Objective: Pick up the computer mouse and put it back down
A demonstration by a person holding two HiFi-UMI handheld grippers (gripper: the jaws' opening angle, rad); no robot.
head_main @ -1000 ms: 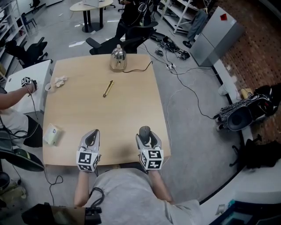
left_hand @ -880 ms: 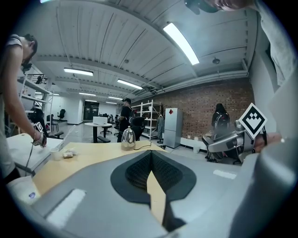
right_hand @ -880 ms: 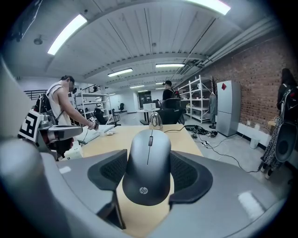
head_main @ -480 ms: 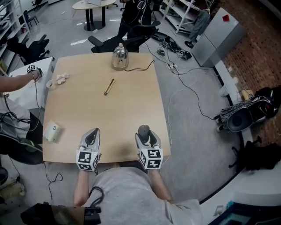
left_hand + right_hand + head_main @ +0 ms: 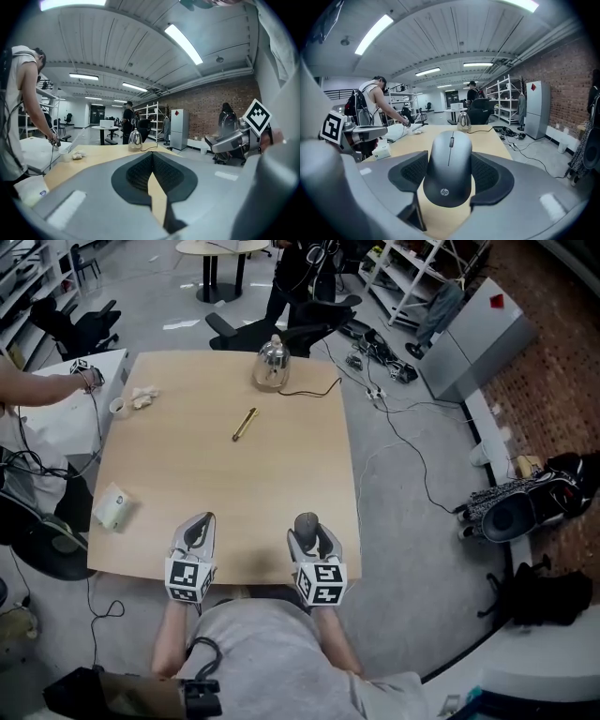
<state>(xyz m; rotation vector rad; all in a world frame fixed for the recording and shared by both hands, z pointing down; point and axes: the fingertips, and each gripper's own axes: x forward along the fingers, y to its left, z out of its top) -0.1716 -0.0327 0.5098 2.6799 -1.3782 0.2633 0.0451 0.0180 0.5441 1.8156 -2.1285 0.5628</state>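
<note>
Near table (image 5: 234, 488) edge — computer mouse (image 5: 449, 180) clamped between jaws of right gripper (image 5: 449, 158).

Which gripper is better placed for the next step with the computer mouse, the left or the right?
Right. The computer mouse already sits between the right gripper's fingers, which press on both its sides. The left gripper is empty, its fingers closed together.

1. My left gripper (image 5: 196, 526) points forward at my left; its jaws are pressed together, nothing between them.
2. My right gripper (image 5: 312, 535) lies alongside it, tilted slightly down; its jaws stand wide, pads clamped on the mouse (image 5: 449, 168).
3. My left forearm (image 5: 171, 634) and right forearm (image 5: 336, 638) reach forward, roughly parallel.
</note>
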